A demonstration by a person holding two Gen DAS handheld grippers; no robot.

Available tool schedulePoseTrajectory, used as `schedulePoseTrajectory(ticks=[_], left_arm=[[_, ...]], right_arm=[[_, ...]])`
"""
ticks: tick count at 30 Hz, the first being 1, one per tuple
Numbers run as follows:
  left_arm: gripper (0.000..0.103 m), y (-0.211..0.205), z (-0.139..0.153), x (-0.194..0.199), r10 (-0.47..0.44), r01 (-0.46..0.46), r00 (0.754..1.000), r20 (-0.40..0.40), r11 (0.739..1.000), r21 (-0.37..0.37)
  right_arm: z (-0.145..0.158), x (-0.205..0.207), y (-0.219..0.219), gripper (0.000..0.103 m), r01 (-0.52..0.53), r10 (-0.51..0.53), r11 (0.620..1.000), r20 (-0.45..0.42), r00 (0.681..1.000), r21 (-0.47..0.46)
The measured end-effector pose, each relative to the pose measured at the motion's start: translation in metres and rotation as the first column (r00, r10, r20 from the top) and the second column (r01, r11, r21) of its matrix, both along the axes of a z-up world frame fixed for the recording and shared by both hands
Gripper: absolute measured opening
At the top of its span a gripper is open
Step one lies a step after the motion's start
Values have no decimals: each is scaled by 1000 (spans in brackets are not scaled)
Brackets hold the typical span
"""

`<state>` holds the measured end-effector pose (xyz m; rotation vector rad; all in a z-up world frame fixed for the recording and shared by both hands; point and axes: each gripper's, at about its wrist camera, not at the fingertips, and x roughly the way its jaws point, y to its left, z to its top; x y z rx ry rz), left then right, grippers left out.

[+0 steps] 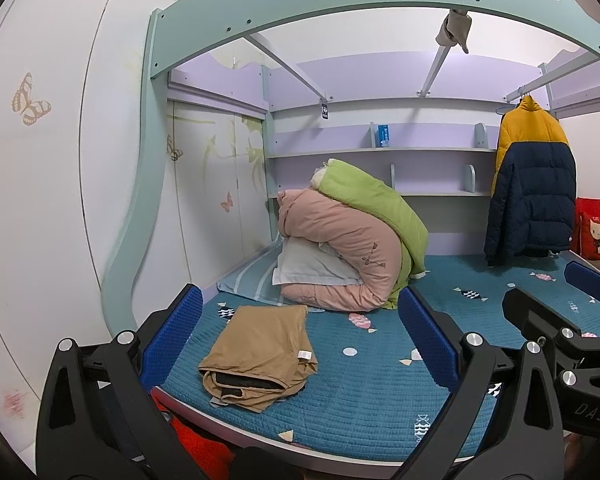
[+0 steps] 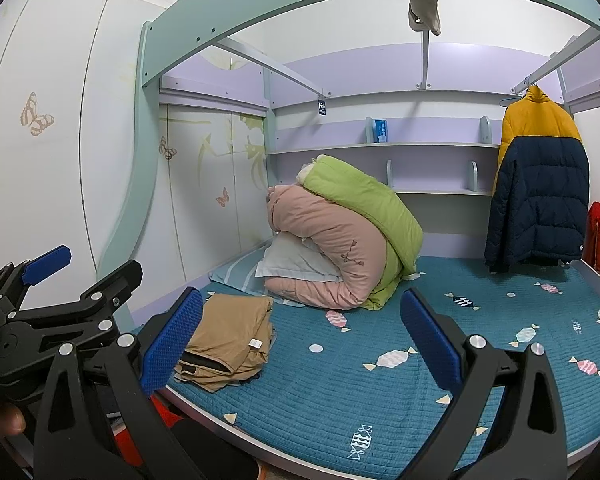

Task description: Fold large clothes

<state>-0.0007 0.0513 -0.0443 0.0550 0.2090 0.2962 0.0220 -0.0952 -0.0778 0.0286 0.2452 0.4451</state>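
The tan garment (image 1: 256,354) lies already folded into a thick packet at the near left corner of the bed (image 1: 380,400), on the blue quilted cover, its white label facing up and a dark lining showing at the near edge. Both tools hang back over the foot of the bed, holding nothing: the left hand-held gripper (image 1: 306,336) has its blue pads spread wide with the packet framed between them, and the right hand-held gripper (image 2: 302,344) is just as wide, the packet peeking past its left pad.

To my eye the folding of this piece looks done, or all but. If one more touch is wanted, I'd square up the loose layers at the near edge, where the plies sit a little staggered, pressing down flat, not pinching, so the stack doesn't slide. The next large piece may well be the yellow and navy puffer jacket (image 2: 536,184) hanging on the rail at the right; that would want lifting off its hanger with both tools and laying flat on the open cover, well apart from the rolled pink and green quilts (image 2: 340,240) at the head
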Motion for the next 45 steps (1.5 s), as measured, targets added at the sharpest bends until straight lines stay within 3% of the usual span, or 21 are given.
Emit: schedulePoseTrajectory(ticks=[45], left_arm=[[98, 0, 1, 2, 0, 0, 1000, 1, 1000, 2]], right_arm=[[-1, -2, 3, 96, 5, -5, 1000, -9, 1000, 7]])
